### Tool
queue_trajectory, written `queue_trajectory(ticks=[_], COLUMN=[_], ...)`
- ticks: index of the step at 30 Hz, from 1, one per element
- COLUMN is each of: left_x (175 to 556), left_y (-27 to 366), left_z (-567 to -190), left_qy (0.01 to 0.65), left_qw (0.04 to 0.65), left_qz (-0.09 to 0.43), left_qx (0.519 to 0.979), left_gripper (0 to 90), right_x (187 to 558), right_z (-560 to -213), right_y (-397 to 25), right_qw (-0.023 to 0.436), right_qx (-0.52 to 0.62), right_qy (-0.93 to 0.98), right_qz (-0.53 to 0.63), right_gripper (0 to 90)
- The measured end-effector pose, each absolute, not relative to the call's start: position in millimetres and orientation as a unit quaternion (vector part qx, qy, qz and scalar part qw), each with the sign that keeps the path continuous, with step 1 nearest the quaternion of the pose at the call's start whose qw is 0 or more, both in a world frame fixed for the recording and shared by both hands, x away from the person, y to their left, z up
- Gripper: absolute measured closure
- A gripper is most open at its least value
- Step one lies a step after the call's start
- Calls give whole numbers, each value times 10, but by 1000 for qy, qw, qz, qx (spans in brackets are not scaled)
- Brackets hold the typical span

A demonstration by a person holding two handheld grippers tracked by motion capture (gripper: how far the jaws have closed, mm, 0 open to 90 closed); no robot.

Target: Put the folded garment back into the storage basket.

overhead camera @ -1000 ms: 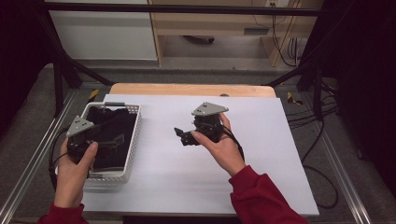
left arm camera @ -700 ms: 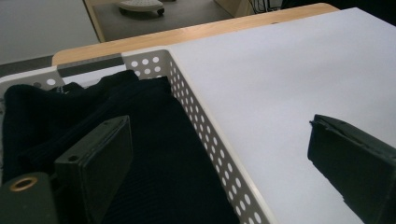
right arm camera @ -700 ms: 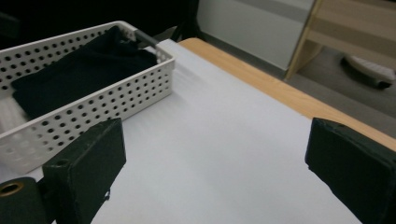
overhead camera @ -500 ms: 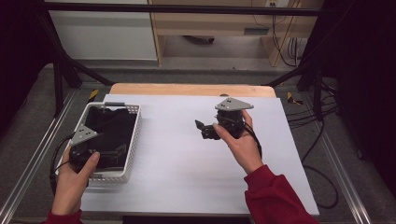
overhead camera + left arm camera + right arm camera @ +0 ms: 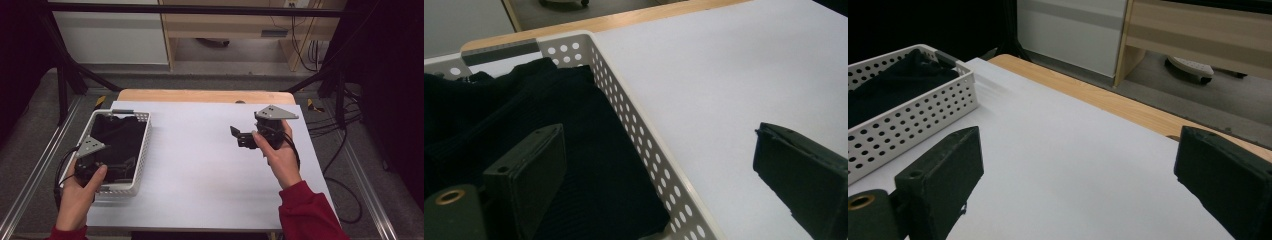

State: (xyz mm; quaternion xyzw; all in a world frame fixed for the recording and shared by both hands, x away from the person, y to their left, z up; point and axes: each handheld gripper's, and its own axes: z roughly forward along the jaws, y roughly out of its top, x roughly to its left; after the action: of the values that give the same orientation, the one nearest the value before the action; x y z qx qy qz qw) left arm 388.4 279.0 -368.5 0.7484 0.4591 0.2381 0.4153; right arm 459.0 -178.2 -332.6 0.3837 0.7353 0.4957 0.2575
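Left claw (image 5: 102, 167) spread over basket (image 5: 145, 131) of black cloth (image 5: 524, 125), right claw (image 5: 240, 137) spread above table (image 5: 200, 165)

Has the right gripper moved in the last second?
Yes. The right gripper has shifted rightward, away from the white basket, toward the table's right edge.

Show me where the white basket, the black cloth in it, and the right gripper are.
white basket (image 5: 146, 131): high view, on its right wall.
black cloth (image 5: 589, 150): left gripper view, on its ribbed top surface.
right gripper (image 5: 235, 136): high view, midway between its fingertips.
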Motion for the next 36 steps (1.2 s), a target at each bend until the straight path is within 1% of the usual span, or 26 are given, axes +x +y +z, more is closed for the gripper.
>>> queue_trajectory(ticks=[18, 36], left_x=[3863, 3856], left_y=[2760, 2751], left_z=[-3720, -3733], left_qy=[455, 454], left_qw=[414, 415], left_qz=[236, 234], left_qx=[752, 753], left_gripper=[66, 66], right_x=[4447, 4334], right_z=[-3557, -3740], right_y=[-2328, -2585], right_qw=[268, 267], right_qx=[422, 443], right_qy=[712, 700], right_qz=[493, 493], right_gripper=[62, 60])
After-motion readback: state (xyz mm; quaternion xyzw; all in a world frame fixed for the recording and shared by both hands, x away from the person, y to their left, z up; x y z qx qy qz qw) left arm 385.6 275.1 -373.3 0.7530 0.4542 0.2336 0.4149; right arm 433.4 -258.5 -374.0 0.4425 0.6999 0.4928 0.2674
